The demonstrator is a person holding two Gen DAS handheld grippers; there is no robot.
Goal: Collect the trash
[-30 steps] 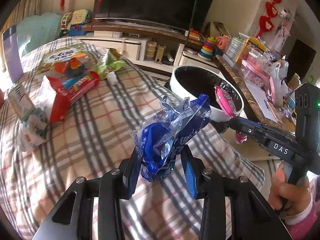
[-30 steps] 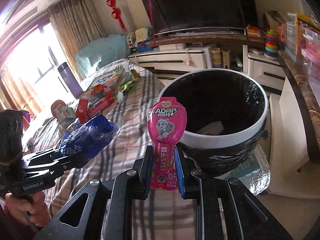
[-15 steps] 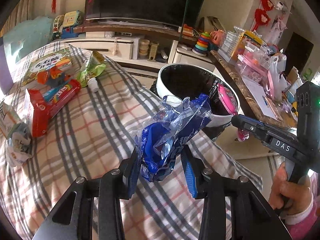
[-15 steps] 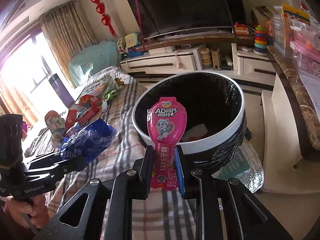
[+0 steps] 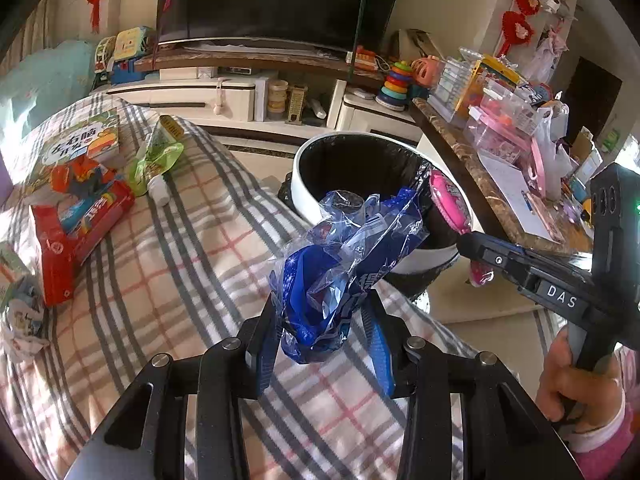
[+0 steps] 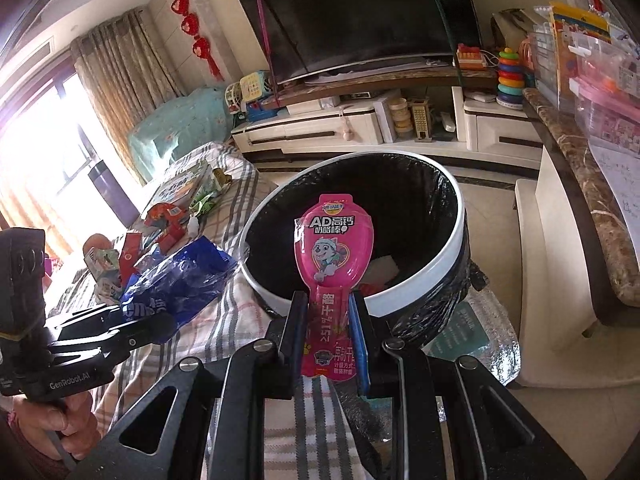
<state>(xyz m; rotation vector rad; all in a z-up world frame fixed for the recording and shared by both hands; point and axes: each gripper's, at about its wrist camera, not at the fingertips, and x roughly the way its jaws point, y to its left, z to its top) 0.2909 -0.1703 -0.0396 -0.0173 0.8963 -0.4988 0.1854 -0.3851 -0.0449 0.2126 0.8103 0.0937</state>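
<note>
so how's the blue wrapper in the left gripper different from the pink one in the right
The blue wrapper is crumpled, partly clear film; the pink wrapper is flat, opaque and spoon-shaped with a cartoon dog. The blue wrapper bulges between wider-set jaws, the pink one is pinched by its narrow stem. Both are held near the black-lined bin.

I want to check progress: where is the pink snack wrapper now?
The pink snack wrapper is pinched in the right gripper, in front of the black-lined trash bin.

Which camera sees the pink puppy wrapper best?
The right wrist view: the pink wrapper faces the camera, puppy picture and lettering plain, clamped in the right gripper. The left wrist view shows it only edge-on over the trash bin.
</note>
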